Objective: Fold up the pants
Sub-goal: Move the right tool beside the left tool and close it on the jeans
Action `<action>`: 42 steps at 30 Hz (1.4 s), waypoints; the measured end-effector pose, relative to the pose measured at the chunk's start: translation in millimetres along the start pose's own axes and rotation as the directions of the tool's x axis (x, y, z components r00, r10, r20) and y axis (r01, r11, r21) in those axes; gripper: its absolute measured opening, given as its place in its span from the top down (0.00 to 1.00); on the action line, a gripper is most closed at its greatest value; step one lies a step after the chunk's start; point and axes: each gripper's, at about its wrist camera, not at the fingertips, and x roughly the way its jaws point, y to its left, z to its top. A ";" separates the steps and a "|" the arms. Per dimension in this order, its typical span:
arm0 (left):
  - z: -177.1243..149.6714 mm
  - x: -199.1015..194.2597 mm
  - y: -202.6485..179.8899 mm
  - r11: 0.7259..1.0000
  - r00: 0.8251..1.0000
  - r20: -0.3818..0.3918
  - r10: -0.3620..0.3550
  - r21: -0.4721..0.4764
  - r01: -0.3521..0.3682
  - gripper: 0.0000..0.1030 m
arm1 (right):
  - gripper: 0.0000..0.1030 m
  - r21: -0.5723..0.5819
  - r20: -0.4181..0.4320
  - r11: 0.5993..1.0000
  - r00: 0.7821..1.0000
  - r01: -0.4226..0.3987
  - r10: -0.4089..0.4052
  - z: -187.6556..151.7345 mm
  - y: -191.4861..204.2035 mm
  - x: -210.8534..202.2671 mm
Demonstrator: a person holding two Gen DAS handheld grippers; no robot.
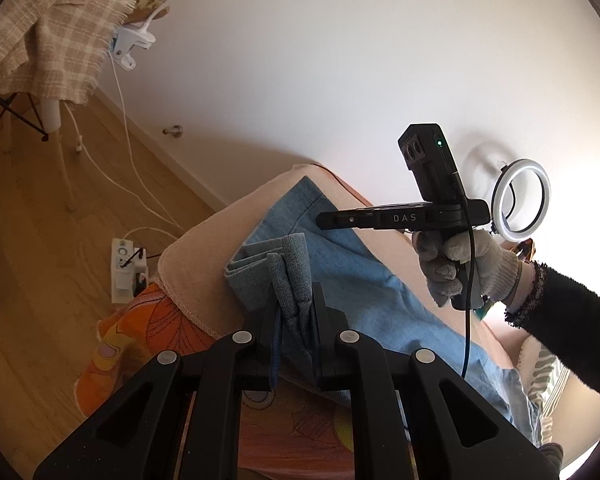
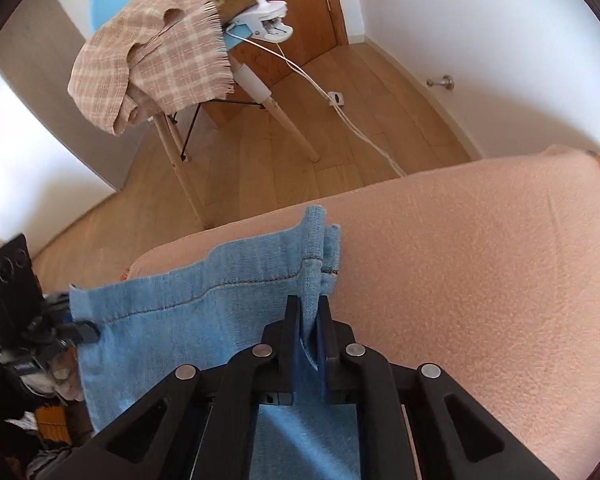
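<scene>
I have both tongs clamped on the hem of the blue denim pants — my left gripper pinches one bunched corner and my right gripper pinches the other, with the hem stretched between them. The pants lie over the peach blanket on the bed, near its left edge. I judge 1 lengthwise fold done — carrying this hem up to the waistband is what remains.

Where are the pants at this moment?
The pants lie on the peach blanket, their hem pinched in both views by the left hand-held gripper and right hand-held gripper.
</scene>
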 end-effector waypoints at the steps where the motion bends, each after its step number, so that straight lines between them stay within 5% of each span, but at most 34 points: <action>1: 1.9 -3.4 -0.8 1.000 1.000 0.010 -0.008 -0.006 0.008 0.90 | 0.97 0.003 0.024 1.000 1.000 0.020 -0.020 1.9 1.3 -9.0; 6: 23.5 -22.2 -1.9 1.000 0.996 0.090 -0.004 0.011 0.003 0.90 | 0.97 0.017 0.159 0.997 0.984 0.075 -0.077 23.6 -0.5 -50.1; 10: 17.0 -2.9 14.6 1.000 0.999 0.031 0.024 -0.019 -0.023 0.90 | 0.97 0.042 0.100 0.996 0.992 0.075 -0.079 27.6 -13.1 -23.8; 12: 10.3 7.4 27.3 0.998 1.000 0.001 0.031 -0.063 -0.030 0.90 | 0.87 0.094 0.059 0.991 0.993 0.097 -0.103 28.9 -22.3 -11.1; 15: 10.0 8.1 31.3 0.996 1.000 -0.004 0.021 -0.085 -0.021 0.90 | 0.76 0.181 0.113 0.982 0.991 0.053 -0.074 22.2 -34.0 -28.9; 25: 38.6 8.9 -62.3 0.986 0.998 0.002 -0.064 0.155 0.063 0.90 | 0.56 0.336 0.232 0.942 0.969 0.000 -0.083 -50.1 -38.4 -149.7; 27: 38.5 14.1 -86.6 0.974 0.997 -0.018 -0.082 0.210 0.084 0.90 | 0.44 0.381 0.251 0.924 0.966 -0.036 -0.065 -66.1 -39.1 -163.5; 33: 11.3 35.2 -163.5 0.895 0.985 -0.125 -0.123 0.414 0.164 0.91 | 0.41 0.463 0.287 0.878 0.958 -0.120 -0.020 -108.5 -46.1 -183.6; 37: -27.3 55.4 -190.6 0.837 0.961 -0.253 -0.112 0.497 0.228 0.91 | 0.40 0.510 0.308 0.834 0.950 -0.213 0.054 -130.9 -55.0 -173.1; 39: -44.2 64.5 -198.0 0.817 0.944 -0.313 -0.102 0.515 0.259 0.91 | 0.30 0.540 0.299 0.808 0.951 -0.238 0.081 -144.8 -62.1 -165.6; 42: -63.7 74.8 -206.1 0.798 0.926 -0.368 -0.086 0.531 0.286 0.91 | 0.30 0.574 0.282 0.779 0.954 -0.253 0.102 -158.7 -69.2 -152.6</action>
